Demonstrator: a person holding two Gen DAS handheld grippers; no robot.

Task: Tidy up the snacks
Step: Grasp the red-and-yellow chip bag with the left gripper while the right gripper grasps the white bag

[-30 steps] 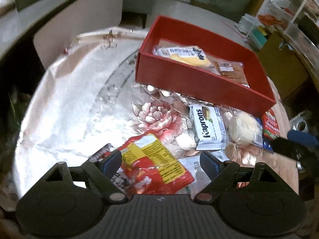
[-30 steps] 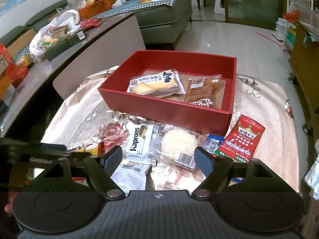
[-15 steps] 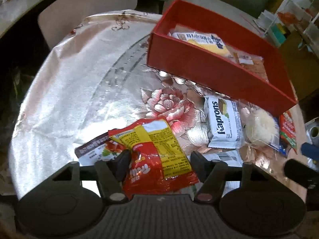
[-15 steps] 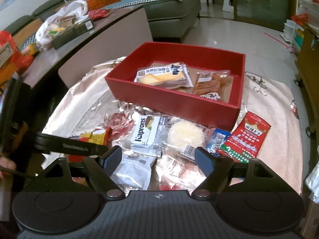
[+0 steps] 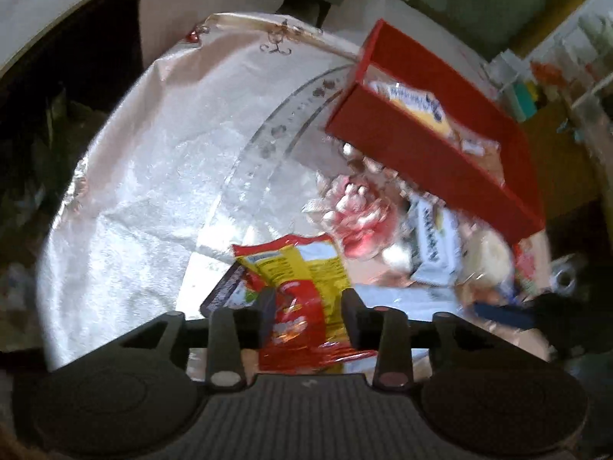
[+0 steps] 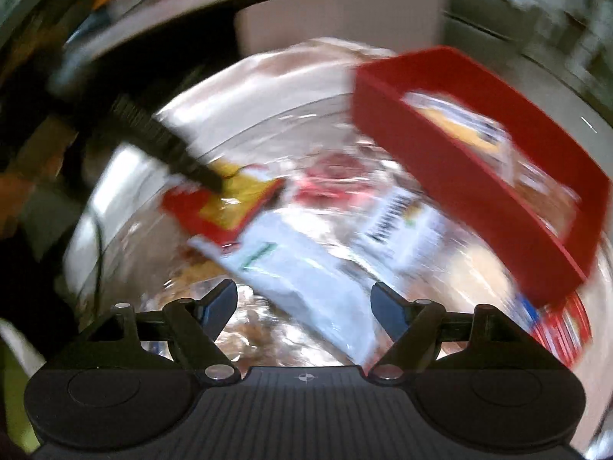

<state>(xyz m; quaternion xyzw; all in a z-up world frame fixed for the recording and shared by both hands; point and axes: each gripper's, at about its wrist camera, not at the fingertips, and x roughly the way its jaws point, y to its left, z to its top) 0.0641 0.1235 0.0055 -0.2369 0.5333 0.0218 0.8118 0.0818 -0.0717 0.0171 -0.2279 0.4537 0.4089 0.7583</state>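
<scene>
Each gripper is matte black plastic. The left gripper (image 5: 308,316) has two blocky fingers (image 5: 354,318) on linkage arms with round silvery pivot screws behind them. The right gripper (image 6: 304,306) has dark blue-faced fingers (image 6: 220,304), a ribbed grey body and a small crosshair mark.

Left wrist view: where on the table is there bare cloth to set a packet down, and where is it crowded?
Free: the silver tablecloth left of the red box, up to the far edge. Crowded: the strip below the box, packed with packets from the red-and-yellow snack bag rightward.
</scene>
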